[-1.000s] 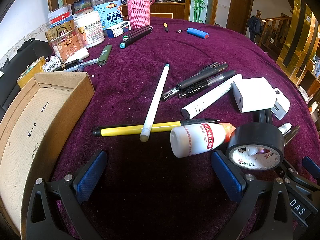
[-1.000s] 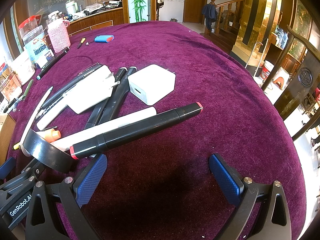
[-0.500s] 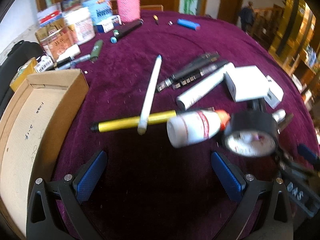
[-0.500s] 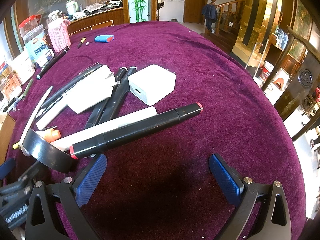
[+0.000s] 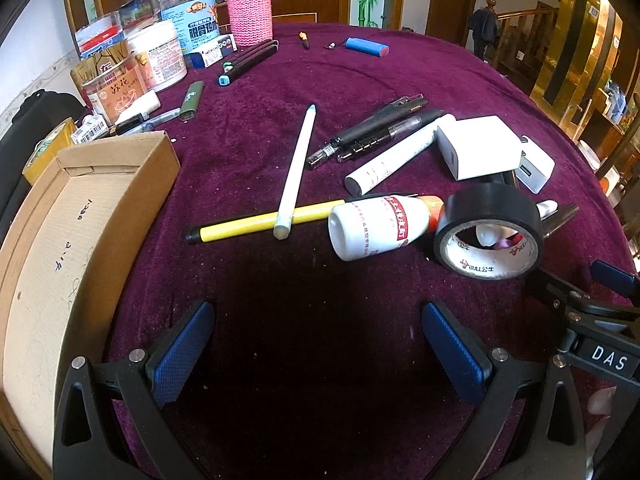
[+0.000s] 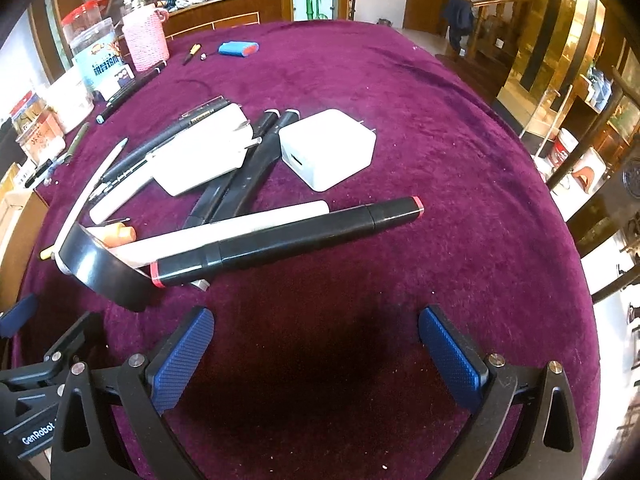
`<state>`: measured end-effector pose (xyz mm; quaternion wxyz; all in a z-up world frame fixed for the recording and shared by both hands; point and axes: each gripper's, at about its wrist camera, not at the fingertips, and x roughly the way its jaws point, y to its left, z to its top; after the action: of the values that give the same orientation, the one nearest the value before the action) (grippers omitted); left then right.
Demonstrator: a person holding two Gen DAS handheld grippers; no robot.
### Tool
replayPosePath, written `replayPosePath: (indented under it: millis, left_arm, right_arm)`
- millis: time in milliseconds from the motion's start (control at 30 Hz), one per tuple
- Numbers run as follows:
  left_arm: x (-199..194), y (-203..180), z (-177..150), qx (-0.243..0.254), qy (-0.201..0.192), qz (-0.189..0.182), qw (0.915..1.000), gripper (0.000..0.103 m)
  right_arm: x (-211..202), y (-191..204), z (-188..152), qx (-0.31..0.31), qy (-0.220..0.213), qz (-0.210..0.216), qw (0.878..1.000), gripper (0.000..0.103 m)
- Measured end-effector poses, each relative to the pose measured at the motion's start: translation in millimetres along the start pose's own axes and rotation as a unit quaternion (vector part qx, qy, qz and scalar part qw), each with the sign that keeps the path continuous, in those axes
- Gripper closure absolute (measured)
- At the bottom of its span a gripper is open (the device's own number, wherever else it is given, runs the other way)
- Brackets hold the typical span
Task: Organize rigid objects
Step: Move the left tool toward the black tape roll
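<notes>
On the purple cloth lie a white glue bottle (image 5: 376, 226), a black tape roll (image 5: 490, 236), a yellow pen (image 5: 264, 222) crossed by a white pencil (image 5: 296, 168), black pens (image 5: 372, 132) and white chargers (image 5: 476, 146). My left gripper (image 5: 318, 350) hangs open just short of the bottle, nothing between its blue pads. The right wrist view has a long black marker (image 6: 288, 238) lying on a white tube (image 6: 224, 230), the tape roll (image 6: 108, 268) at left, and a white charger (image 6: 326, 152). My right gripper (image 6: 316, 354) is open in front of the marker.
An open cardboard box (image 5: 68, 232) sits at the left edge. Jars, tins and a pink knitted bottle (image 5: 250, 10) crowd the far left of the table (image 5: 400, 76). A blue lighter (image 5: 366, 46) lies far back. The table's rim drops off on the right.
The left gripper swung briefly, blurring its view, then settled a little nearer the bottle and tape. The right gripper crept slightly closer to the marker. Both stayed open.
</notes>
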<state>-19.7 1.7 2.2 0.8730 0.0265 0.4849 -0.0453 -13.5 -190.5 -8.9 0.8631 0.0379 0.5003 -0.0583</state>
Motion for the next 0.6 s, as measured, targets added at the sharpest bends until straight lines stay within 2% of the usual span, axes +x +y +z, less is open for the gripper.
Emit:
replayPosePath:
  millis: [167, 500, 600]
  left_arm:
    - [-1.0, -0.4, 0.4, -0.004, 0.0, 0.001, 1.0, 0.0]
    - [0.2, -0.5, 1.9, -0.01, 0.0, 0.007, 0.9999, 0.0]
    - [0.2, -0.4, 1.9, -0.01, 0.0, 0.007, 0.9999, 0.0]
  right_arm:
    - [-0.1, 1.4, -1.6, 0.013, -0.018, -0.01, 1.0, 0.001]
    - [-0.1, -0.8, 3.3, 0.027, -0.006, -0.015, 0.999, 0.001]
    - [-19.2, -11.9, -2.3, 0.06, -0.037, -0.014, 0.997, 0.001]
